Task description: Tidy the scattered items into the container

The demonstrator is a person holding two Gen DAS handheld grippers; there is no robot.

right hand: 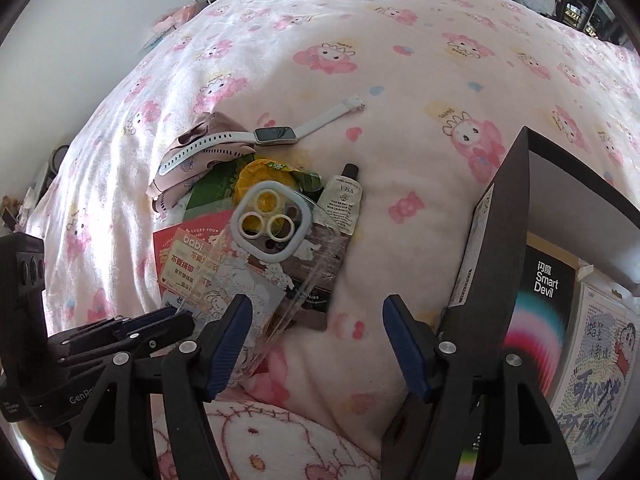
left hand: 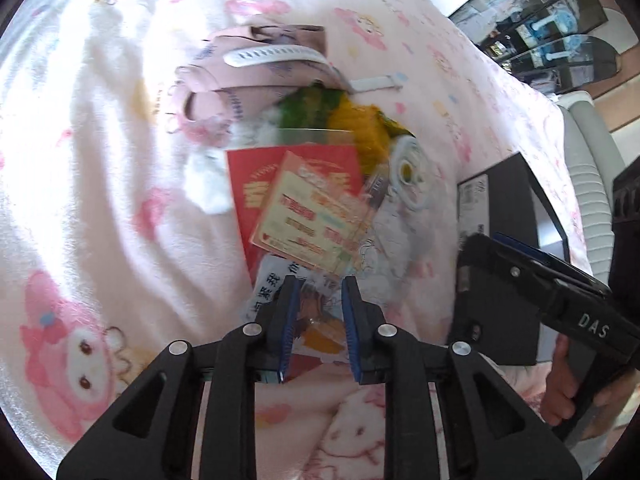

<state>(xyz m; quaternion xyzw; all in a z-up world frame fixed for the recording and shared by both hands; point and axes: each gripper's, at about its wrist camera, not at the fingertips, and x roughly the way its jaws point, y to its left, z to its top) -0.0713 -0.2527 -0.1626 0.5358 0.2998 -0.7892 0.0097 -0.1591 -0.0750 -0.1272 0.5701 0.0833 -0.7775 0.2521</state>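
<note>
The black box (right hand: 496,240) stands open on the bed (right hand: 400,80), holding a "Smart Devil" pack (right hand: 544,304) and a printed sheet (right hand: 596,364). The pile (right hand: 256,232) of cards, phone case, tube and watch lies left of it. The left gripper (left hand: 318,312) has its fingers narrowed around a clear packet (left hand: 320,320) at the pile's near edge, perhaps not quite gripping. The right gripper (right hand: 316,344) is spread wide, empty, between pile and box.

You've got a fluffy, matt fleece blanket (right hand: 400,80), a smooth rubbery white watch strap (right hand: 200,148), a glossy clear plastic phone case (right hand: 280,248), shiny paper cards (left hand: 312,208), a matt black cardboard box (right hand: 492,240) and ribbed blue finger pads (left hand: 352,320).
</note>
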